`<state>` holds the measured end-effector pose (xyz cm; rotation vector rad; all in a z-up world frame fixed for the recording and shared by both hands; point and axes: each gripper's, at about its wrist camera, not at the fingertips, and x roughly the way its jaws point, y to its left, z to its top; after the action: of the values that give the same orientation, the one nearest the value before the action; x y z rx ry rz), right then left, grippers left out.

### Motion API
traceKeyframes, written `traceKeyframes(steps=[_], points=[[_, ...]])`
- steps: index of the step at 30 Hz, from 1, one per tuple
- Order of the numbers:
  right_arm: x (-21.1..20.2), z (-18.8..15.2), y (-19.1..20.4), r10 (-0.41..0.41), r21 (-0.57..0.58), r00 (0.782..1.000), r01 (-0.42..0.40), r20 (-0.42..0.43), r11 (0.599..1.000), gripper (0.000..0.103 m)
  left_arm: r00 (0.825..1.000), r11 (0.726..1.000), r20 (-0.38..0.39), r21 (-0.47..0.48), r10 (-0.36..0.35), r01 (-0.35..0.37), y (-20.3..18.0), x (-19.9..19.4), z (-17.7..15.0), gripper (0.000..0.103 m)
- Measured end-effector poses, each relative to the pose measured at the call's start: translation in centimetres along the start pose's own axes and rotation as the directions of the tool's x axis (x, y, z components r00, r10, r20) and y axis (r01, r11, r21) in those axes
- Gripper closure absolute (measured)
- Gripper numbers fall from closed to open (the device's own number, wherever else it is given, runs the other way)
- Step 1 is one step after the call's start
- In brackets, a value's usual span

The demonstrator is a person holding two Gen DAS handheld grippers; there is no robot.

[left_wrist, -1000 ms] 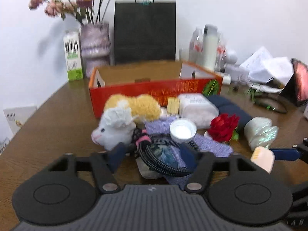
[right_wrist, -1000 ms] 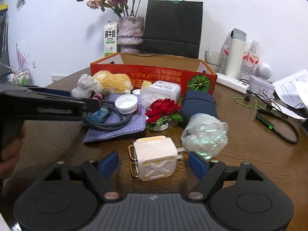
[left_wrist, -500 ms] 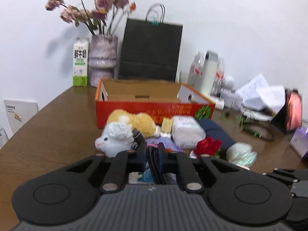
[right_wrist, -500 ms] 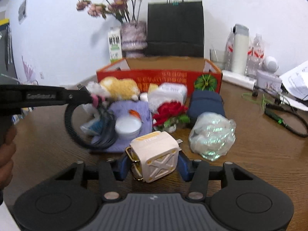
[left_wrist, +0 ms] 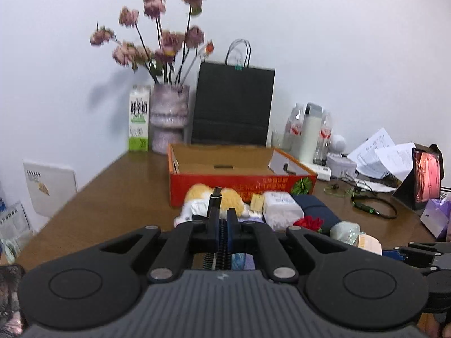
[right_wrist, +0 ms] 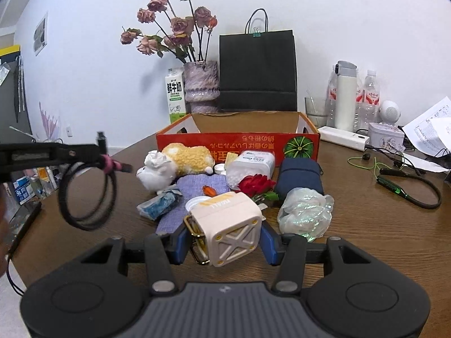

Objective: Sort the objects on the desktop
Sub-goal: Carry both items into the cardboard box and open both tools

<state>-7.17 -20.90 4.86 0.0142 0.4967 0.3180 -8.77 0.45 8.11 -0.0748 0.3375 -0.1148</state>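
Note:
My left gripper (left_wrist: pixel 222 225) is shut on a coiled black cable (left_wrist: pixel 222 246); in the right wrist view the cable (right_wrist: pixel 87 194) hangs from it (right_wrist: pixel 97 156), lifted above the table at the left. My right gripper (right_wrist: pixel 225 243) is shut on a cream cube-shaped charger (right_wrist: pixel 229 226) and holds it above the table. An open orange cardboard box (right_wrist: pixel 239 143) stands behind a pile: a plush sheep (right_wrist: pixel 174 166), a purple cloth (right_wrist: pixel 194 197), a red rose (right_wrist: pixel 255 184), a navy pouch (right_wrist: pixel 300 174), a white container (right_wrist: pixel 252 166) and a crumpled clear bag (right_wrist: pixel 305 212).
A vase of dried flowers (right_wrist: pixel 201 86), a milk carton (right_wrist: pixel 176 95) and a black paper bag (right_wrist: pixel 258 73) stand at the back wall. Bottles (right_wrist: pixel 345 95), a power strip (right_wrist: pixel 345 138), papers (right_wrist: pixel 428 126) and green-black earphones (right_wrist: pixel 406 188) lie at the right.
My left gripper closed on the cable and lifted it off the cloth. My right gripper closed on the charger and raised it off the table.

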Motion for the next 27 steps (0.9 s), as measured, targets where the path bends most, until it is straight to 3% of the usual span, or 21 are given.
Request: traceKeyframes(steps=[2, 5, 9, 12, 15, 18, 20, 23, 27], points=[[0.2, 0.6, -0.2, 0.021, 0.016, 1.0, -0.021, -0.003, 1.0, 0.054, 1.0, 1.0, 0.013, -0.024, -0.007, 0.008, 0.3, -0.1, 0.7, 0.098], [0.8, 3.1, -1.7, 0.117, 0.084, 0.993, -0.118, 0.018, 0.989, 0.054, 0.999, 0.998, 0.012, -0.045, -0.033, 0.034, 0.6, 1.3, 2.5, 0.098], [3.4, 8.5, -2.7, 0.081, -0.002, 0.995, -0.081, 0.065, 0.997, 0.054, 0.996, 0.997, 0.053, -0.023, -0.069, 0.07, 0.5, 4.9, 7.3, 0.098], [8.1, 13.4, -4.2, 0.034, -0.056, 0.998, -0.031, 0.054, 0.998, 0.054, 0.996, 0.997, 0.063, -0.036, -0.063, 0.065, 0.7, 9.1, 10.7, 0.098], [14.2, 17.9, -5.7, -0.014, -0.081, 1.0, 0.013, -0.01, 0.997, 0.054, 0.999, 0.998, 0.031, -0.055, -0.037, 0.039, 1.2, 14.8, 13.3, 0.098], [21.5, 21.6, -7.3, -0.049, -0.094, 0.989, 0.036, -0.137, 0.995, 0.054, 0.999, 0.997, -0.045, -0.075, 0.006, -0.009, 1.9, 21.4, 14.7, 0.098], [27.2, 23.2, -8.2, -0.075, -0.111, 0.965, 0.048, -0.252, 0.993, 0.054, 0.994, 0.996, -0.112, -0.09, 0.017, -0.027, 2.5, 25.9, 15.0, 0.098], [34.6, 23.8, -9.4, -0.161, -0.129, 0.905, 0.119, -0.393, 0.984, 0.054, 0.978, 0.99, -0.209, -0.132, 0.019, -0.047, 3.7, 32.0, 14.9, 0.098], [41.4, 23.2, -10.2, -0.257, -0.187, 0.821, 0.186, -0.51, 0.965, 0.054, 0.935, 0.986, -0.352, -0.133, 0.045, -0.098, 5.6, 37.8, 13.3, 0.098]])
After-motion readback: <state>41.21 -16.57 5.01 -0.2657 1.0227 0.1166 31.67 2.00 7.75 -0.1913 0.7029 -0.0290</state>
